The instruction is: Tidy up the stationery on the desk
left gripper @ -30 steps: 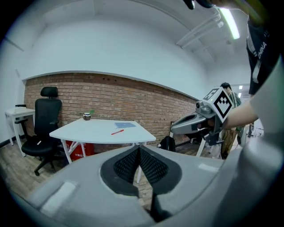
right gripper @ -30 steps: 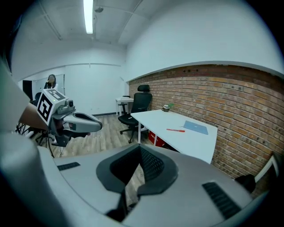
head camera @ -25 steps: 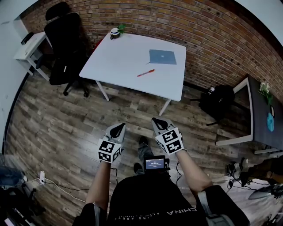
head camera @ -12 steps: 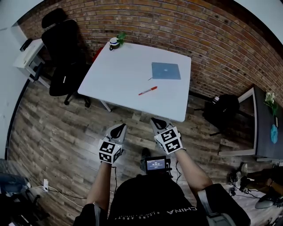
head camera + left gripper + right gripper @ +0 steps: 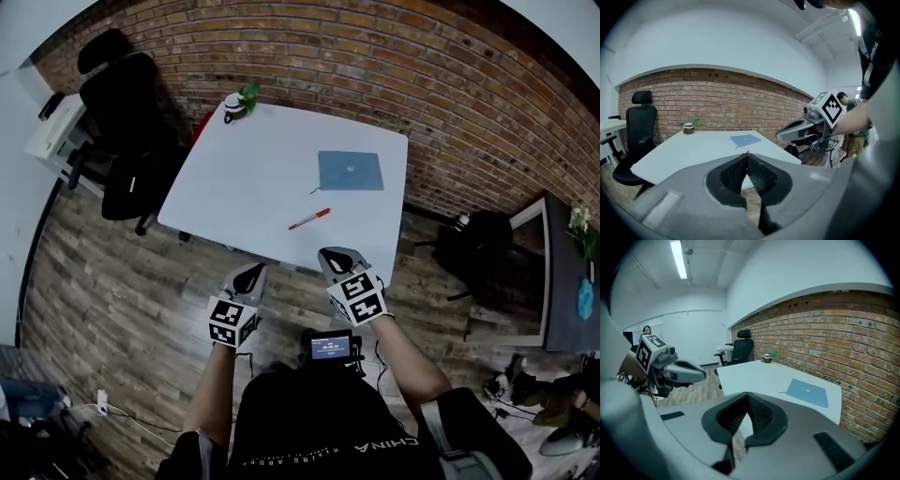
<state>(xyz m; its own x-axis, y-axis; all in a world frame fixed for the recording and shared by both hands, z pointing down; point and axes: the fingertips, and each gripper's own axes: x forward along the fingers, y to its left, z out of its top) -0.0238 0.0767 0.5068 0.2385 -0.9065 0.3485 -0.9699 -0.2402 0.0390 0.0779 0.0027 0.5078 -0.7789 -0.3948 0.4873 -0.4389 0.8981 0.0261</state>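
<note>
Left claw [image 5: 249,274] and right claw [image 5: 337,256] have neared the desk [image 5: 253,178].

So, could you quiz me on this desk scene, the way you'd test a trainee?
1. True or false: the red pen lies on the blue notebook.
2. The left claw and right claw are: A) open, empty; B) shut, empty; C) shut on the pen.
3. What stands at the corner of the white desk nearest the black chair?
Key: 1 false, they lie apart; 2 B; 3 the mug.
</note>
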